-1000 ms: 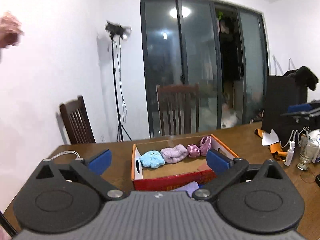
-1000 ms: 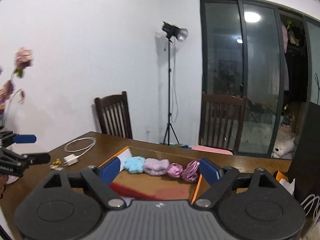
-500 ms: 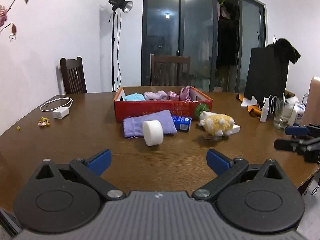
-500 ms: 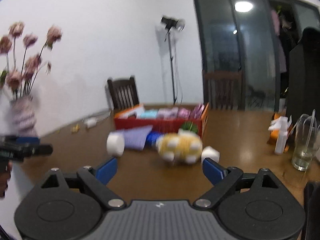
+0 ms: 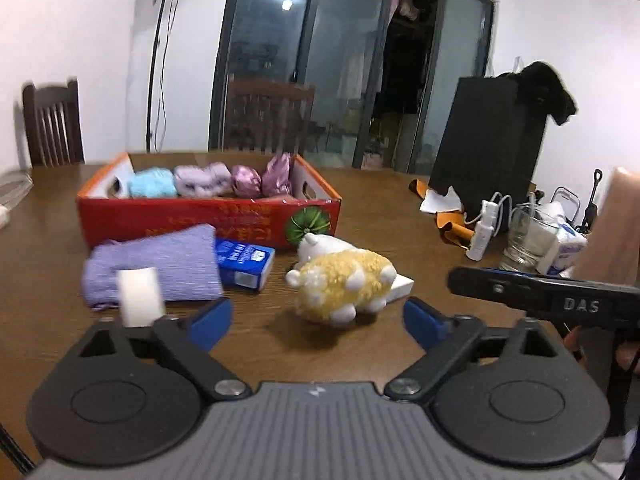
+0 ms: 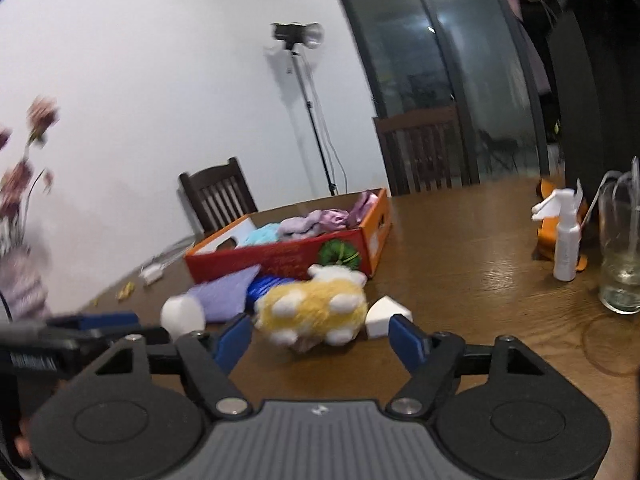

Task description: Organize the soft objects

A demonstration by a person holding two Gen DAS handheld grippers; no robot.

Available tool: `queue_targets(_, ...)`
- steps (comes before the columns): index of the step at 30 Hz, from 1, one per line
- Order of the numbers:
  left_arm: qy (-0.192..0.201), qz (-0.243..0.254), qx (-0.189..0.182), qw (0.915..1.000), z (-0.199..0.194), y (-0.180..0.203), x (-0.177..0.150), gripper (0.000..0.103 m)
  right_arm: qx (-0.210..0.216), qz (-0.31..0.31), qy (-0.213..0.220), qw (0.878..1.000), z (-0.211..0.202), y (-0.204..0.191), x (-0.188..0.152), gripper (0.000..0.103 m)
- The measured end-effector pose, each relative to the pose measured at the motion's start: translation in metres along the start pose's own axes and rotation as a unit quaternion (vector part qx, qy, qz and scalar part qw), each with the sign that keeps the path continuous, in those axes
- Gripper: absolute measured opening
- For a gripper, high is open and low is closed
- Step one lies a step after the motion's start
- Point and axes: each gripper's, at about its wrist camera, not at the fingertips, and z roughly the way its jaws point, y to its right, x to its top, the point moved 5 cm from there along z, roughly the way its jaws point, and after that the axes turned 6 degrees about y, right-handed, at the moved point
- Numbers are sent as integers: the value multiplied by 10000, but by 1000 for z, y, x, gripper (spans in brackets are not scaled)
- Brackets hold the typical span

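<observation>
A yellow and white plush sheep point(image 5: 344, 284) point(image 6: 312, 308) lies on the wooden table in front of a red cardboard box point(image 5: 208, 220) point(image 6: 280, 256). The box holds cyan, lilac and pink soft items point(image 5: 202, 178). A purple cloth point(image 5: 156, 264), a white foam roll point(image 5: 140, 298) and a white wedge sponge point(image 6: 386, 314) lie near the sheep. My left gripper point(image 5: 316, 324) is open, its jaws closing, with the sheep just ahead and nothing between the pads. My right gripper point(image 6: 320, 340) is open too, jaws closing, the sheep ahead and untouched.
A blue carton point(image 5: 244, 264) rests against the purple cloth. At the right stand a spray bottle point(image 6: 566, 240), a glass point(image 6: 620, 248) and a black bag point(image 5: 488, 140). Chairs line the far table edge. A vase of flowers point(image 6: 20, 280) is at the left.
Both grippers have dropped from above the box to low over the table, close to the plush sheep. Their jaws have narrowed a little. The right view has rolled.
</observation>
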Motion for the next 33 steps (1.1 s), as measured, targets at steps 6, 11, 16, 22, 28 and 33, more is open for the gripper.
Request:
queue_targets(6,-376,-893,-377,9946,56,-16,5,47,165,352,-295,9988,72,14,7,63)
queue_targets(11,-415,-1174,-673,9899,71,-24,4,31,295,665,-578,9957,109,20,-2,59)
queue_targets(16,-199,-1308,-751,9884,62,-26,13,30,379,699,-548,9953,108,15,-3,43)
queue_targets(22,-170,-980,-1158,9883,8,-9,12,28,993,493,-390,9931,56,-38,-4,10)
queue_targets(28,-359,-903,-842,9917,-40,-26,-30,35,783,222,-526,9953,16,-62,-43,16)
queue_targets(33,-272,-1074,-576,9922,-45,-41,-34,50,274,399,-417,9980,15,-52,-49,50)
